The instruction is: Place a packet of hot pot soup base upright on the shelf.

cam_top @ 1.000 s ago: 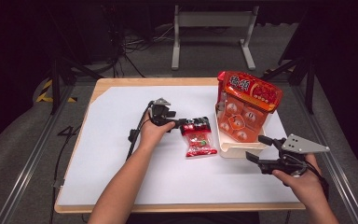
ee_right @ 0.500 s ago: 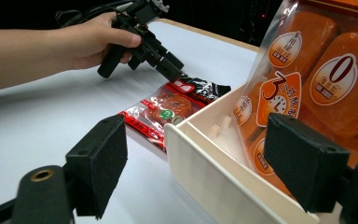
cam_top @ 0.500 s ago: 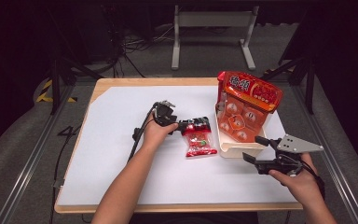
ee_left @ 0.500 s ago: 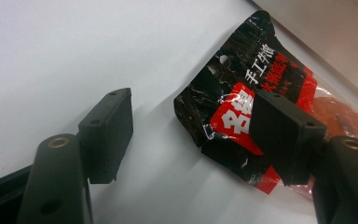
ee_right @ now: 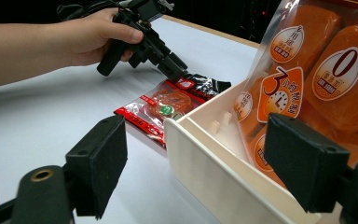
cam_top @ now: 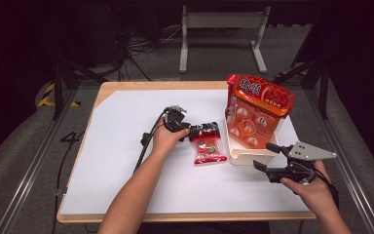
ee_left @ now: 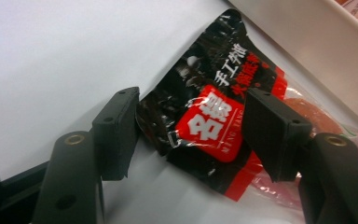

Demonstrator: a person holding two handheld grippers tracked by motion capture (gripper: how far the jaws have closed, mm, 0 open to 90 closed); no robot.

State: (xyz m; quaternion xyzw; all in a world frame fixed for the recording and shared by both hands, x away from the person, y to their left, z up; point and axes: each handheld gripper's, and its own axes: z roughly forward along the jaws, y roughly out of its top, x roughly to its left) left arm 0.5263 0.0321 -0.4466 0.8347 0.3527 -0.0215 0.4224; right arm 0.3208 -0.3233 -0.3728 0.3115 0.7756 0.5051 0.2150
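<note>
My left tongs [cam_top: 200, 130] had just been closing around the black end of the small snack packet [cam_top: 208, 148], which lay flat on the white sheet [cam_top: 121, 146] just left of the cream tray [cam_top: 246, 157]. In the left gripper view the packet's dark end [ee_left: 200, 116] sat between the two jaws, one pad [ee_left: 116, 130] at its crinkled edge and the other over its printed face, yet I could not say they pressed it; I judged the grip not yet made, with the pick-up close. Compared with a second earlier, the hand [cam_top: 164, 140] had barely shifted and the packet lay where it had been. Farther right, the big orange bag [cam_top: 253, 114] stood upright in the tray. My right tongs [cam_top: 265, 157] hovered released at the tray's near corner, jaws spread to either side of its wall [ee_right: 214, 172] and holding nothing. The sheet covered most of the wooden bench [cam_top: 126, 87], bare apart from these things. Beyond it the room was dark, with cables on a grey floor [cam_top: 141, 48] and a metal stand [cam_top: 224, 39].
</note>
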